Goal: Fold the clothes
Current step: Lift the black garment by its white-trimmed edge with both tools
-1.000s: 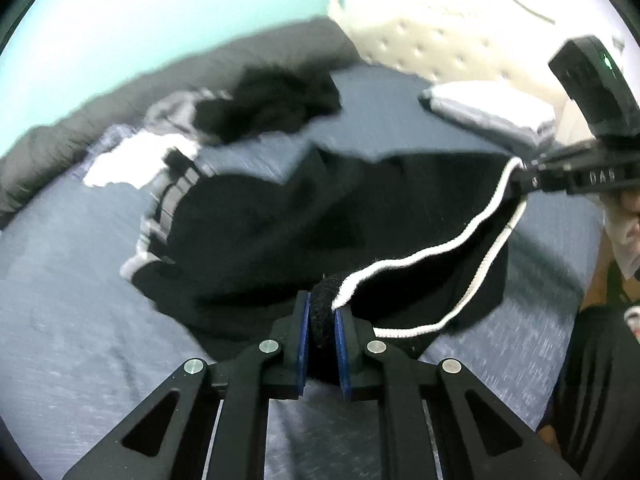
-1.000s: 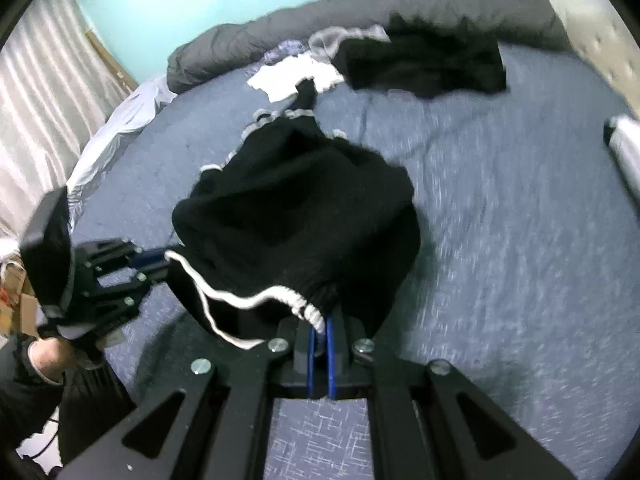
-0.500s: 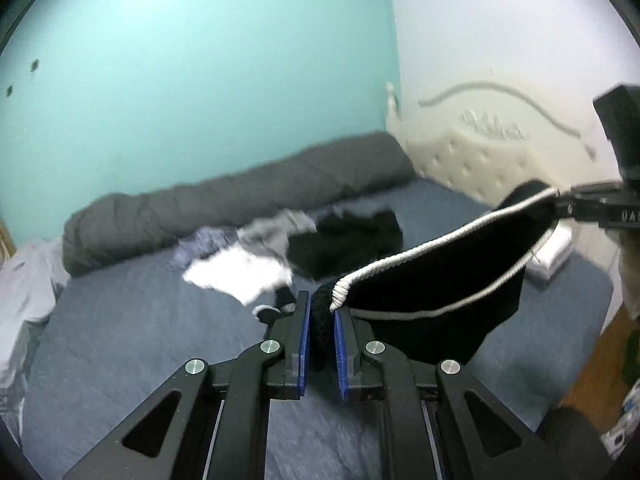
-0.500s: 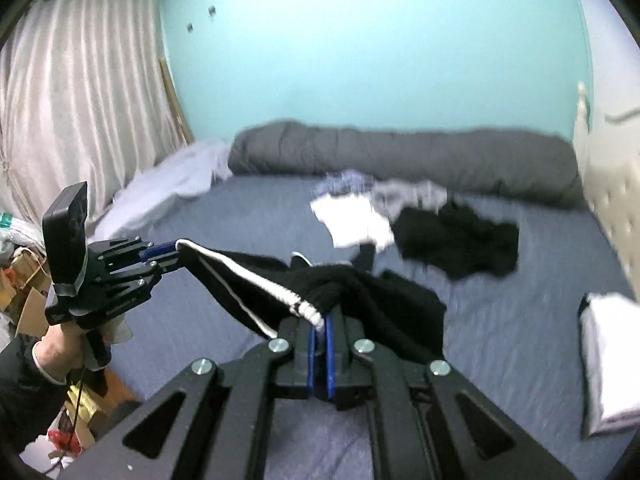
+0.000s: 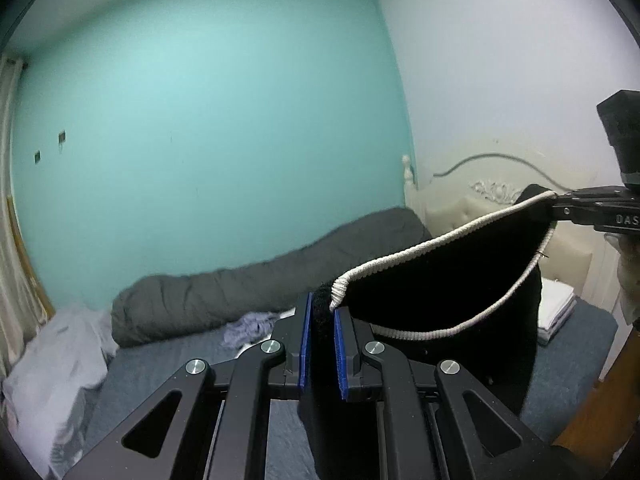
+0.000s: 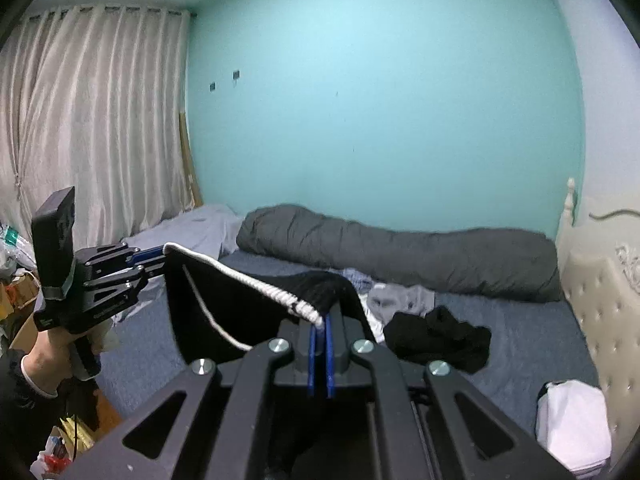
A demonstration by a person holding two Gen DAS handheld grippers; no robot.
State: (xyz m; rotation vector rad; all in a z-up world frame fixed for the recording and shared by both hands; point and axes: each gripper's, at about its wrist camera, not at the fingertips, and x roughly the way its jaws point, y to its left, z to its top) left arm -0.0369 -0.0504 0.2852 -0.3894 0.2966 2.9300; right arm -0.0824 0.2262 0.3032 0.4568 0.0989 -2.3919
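A black garment with a white ribbed edge (image 5: 448,280) hangs in the air, stretched between both grippers above the bed. My left gripper (image 5: 320,312) is shut on one corner of it; the black cloth fills the gap between its blue pads. My right gripper (image 6: 320,322) is shut on the opposite corner (image 6: 256,304), where the white trim ends. Each gripper also shows in the other's view: the right gripper (image 5: 560,204) at the far right, the left gripper (image 6: 158,262) at the left, held by a hand (image 6: 44,356). The garment's lower part hangs out of sight.
Below lies a bed with a blue sheet (image 6: 520,336). A rolled grey duvet (image 6: 400,252) lies along the teal wall. Loose clothes, black (image 6: 440,340) and pale (image 6: 400,300), lie mid-bed. Folded white items (image 6: 572,428) sit by the cream headboard (image 6: 596,300). Curtains (image 6: 92,120) hang left.
Both grippers rose high off the bed, lifting the black garment from the sheet into the air. The views tipped up from the bed to the walls. Both grips stayed shut.
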